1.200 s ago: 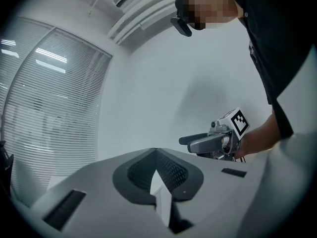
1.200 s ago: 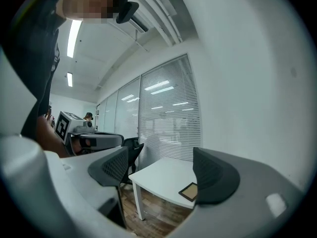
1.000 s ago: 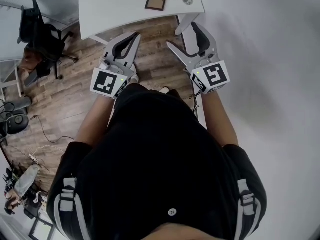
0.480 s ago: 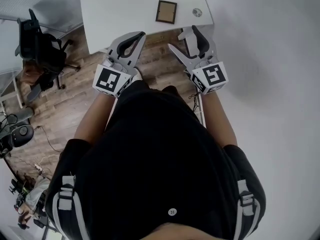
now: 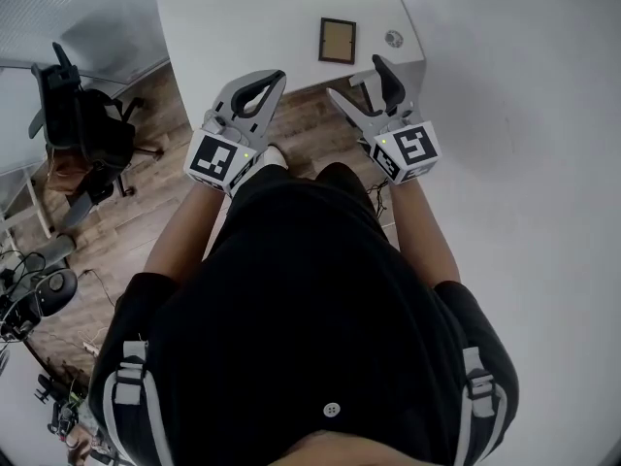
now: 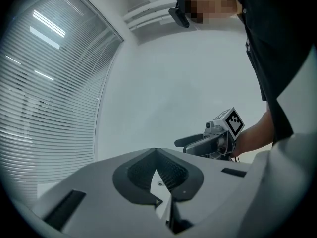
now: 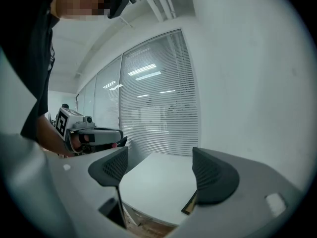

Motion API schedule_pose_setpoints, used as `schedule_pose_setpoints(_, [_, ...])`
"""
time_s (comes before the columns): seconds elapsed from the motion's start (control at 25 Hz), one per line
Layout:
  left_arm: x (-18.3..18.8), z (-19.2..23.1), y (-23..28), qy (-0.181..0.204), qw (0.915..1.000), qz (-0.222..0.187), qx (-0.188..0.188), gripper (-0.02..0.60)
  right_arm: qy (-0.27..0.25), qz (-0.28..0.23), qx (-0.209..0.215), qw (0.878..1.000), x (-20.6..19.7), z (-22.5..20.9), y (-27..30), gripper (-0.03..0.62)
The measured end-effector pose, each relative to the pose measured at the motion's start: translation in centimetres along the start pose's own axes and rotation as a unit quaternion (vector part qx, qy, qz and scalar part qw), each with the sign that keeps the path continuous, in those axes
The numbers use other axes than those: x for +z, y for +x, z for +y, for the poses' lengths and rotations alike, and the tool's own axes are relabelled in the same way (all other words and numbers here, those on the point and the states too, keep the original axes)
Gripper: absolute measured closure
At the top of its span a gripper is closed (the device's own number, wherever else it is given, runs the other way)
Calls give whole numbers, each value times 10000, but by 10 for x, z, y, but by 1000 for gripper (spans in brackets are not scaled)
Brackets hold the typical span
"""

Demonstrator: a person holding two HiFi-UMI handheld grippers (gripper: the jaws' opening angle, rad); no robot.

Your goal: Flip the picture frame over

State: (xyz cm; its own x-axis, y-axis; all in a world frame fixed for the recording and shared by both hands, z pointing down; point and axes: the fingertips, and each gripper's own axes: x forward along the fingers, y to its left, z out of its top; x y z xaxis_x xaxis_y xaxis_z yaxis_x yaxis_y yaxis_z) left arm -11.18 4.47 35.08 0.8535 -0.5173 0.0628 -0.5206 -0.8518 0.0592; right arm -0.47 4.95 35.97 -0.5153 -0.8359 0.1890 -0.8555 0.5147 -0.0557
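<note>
Lying flat, picture frame (image 5: 337, 40) long axis away; left hand-held gripper (image 5: 277, 76) closed, right hand-held gripper (image 5: 354, 76) spread.

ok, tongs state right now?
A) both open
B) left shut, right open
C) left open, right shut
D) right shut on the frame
B: the left tongs are closed on nothing, the right tongs stand apart, and the picture frame lies untouched on the table.

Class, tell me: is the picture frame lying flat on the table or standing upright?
Lying flat: seen from above in the head view, the picture frame shows its whole rectangle against the white table.
</note>
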Motion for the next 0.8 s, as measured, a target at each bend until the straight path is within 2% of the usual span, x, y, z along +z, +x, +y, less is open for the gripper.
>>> schedule_pose_setpoints(0.08, [-1, 8, -1, -24, 10000, 65, -9, 577, 21, 36, -18, 10000, -2, 0, 7, 187])
schedule_pose_setpoints(0.32, [-2, 23, 11, -202, 9998, -75, 56, 577, 70, 132, -17, 9999, -7, -14, 24, 187])
schedule_pose_setpoints(0.48, [-7, 26, 25, -67, 9999, -44, 128, 577, 197, 134, 39, 9997, -15, -39, 33, 187])
schedule_pose_setpoints(0.6, [-10, 37, 36, -107, 9995, 106, 293, 577, 279, 159, 139, 9994, -16, -54, 48, 187])
schedule_pose_setpoints(0.72, [-7, 35, 56, -124, 9989, -19, 449, 577, 308, 165, 300, 9989, -14, -74, 50, 187])
schedule_pose_setpoints(0.8, [-5, 30, 76, 38, 9988, 6, 493, 577, 316, 149, 381, 9987, -12, -93, 48, 187])
